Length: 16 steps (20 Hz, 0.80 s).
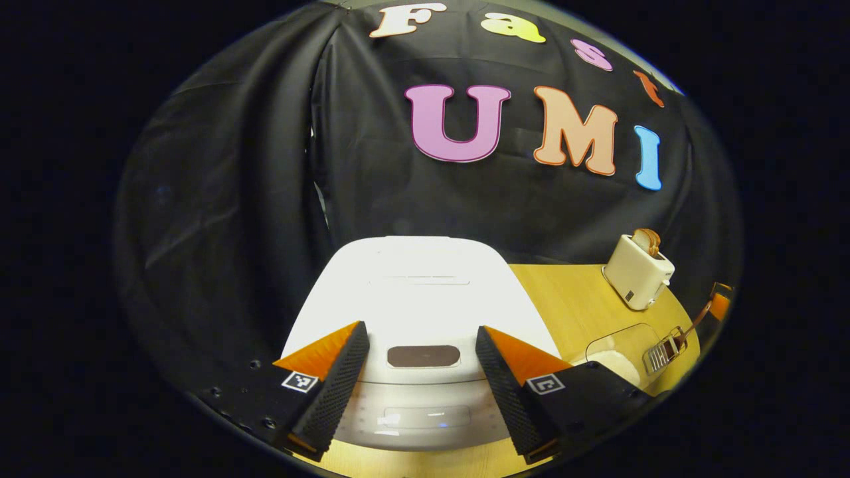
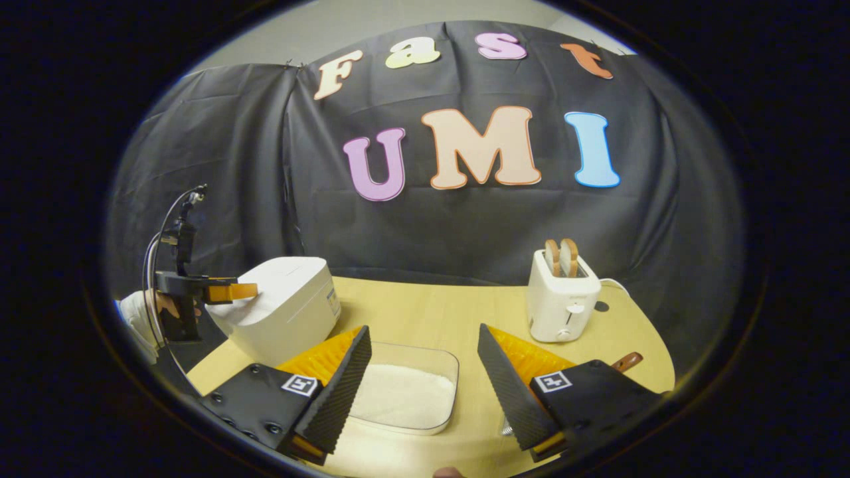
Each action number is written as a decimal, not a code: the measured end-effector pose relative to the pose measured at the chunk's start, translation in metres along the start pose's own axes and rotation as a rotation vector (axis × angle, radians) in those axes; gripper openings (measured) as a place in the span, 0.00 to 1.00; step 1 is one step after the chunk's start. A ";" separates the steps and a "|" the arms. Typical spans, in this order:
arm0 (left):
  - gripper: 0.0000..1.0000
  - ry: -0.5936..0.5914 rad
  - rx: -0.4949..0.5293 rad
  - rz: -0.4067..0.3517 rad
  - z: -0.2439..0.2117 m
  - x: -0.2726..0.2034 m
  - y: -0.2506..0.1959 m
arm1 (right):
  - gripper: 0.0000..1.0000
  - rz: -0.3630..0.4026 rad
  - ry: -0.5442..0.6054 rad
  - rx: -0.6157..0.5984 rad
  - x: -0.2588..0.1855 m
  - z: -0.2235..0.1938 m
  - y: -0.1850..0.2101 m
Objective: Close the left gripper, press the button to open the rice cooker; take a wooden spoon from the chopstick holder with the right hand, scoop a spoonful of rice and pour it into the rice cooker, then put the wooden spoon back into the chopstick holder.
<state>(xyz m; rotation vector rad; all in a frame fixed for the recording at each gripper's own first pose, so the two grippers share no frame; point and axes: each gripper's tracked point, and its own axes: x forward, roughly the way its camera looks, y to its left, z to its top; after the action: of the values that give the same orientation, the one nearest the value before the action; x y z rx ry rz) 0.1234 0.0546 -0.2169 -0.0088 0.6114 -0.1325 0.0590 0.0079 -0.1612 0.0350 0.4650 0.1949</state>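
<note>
Left gripper view: left tongs (image 1: 422,372), spread wide, not yet clenched, hover over closed rice cooker (image 1: 418,292), its button (image 1: 424,356) directly ahead between fingers; right tongs (image 2: 425,382) released.

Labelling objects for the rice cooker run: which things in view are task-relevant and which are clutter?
Task-relevant:
- rice cooker, lid down
- button on its front
- clear tray of rice
- chopstick holder
- wooden spoon standing in it
- left gripper, fingers apart
- right gripper, fingers apart

Clutter:
- toaster
- bread slices in the toaster
</note>
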 end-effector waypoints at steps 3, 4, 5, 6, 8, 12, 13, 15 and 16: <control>0.96 -0.036 0.036 0.017 0.003 0.001 0.001 | 1.00 0.008 -0.019 0.002 -0.001 0.007 0.006; 0.97 -0.041 0.038 0.019 0.005 0.001 0.000 | 1.00 0.011 -0.034 0.002 -0.002 0.013 0.007; 0.97 -0.041 0.029 0.014 0.003 -0.002 -0.002 | 1.00 0.015 -0.049 0.002 -0.003 0.018 0.010; 0.98 -0.059 0.012 0.004 0.007 -0.006 -0.006 | 1.00 0.018 -0.062 -0.001 -0.004 0.024 0.012; 0.97 -0.106 -0.022 -0.005 0.014 -0.016 -0.013 | 1.00 0.018 -0.092 -0.003 -0.008 0.034 0.013; 0.95 -0.230 -0.001 0.010 0.039 -0.050 -0.019 | 0.99 0.017 -0.146 -0.007 -0.015 0.050 0.016; 0.95 -0.262 0.010 0.029 0.045 -0.059 -0.018 | 0.99 0.008 -0.166 -0.014 -0.017 0.055 0.016; 0.95 -0.334 0.023 0.052 0.057 -0.085 -0.022 | 0.99 -0.003 -0.210 -0.018 -0.024 0.064 0.017; 0.95 -0.365 0.033 0.059 0.061 -0.098 -0.027 | 0.99 -0.009 -0.231 -0.017 -0.028 0.070 0.018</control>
<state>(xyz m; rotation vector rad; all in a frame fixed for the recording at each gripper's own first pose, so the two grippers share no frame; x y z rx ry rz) 0.0756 0.0387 -0.1101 0.0171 0.2445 -0.0808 0.0625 0.0213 -0.0853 0.0382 0.2328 0.1835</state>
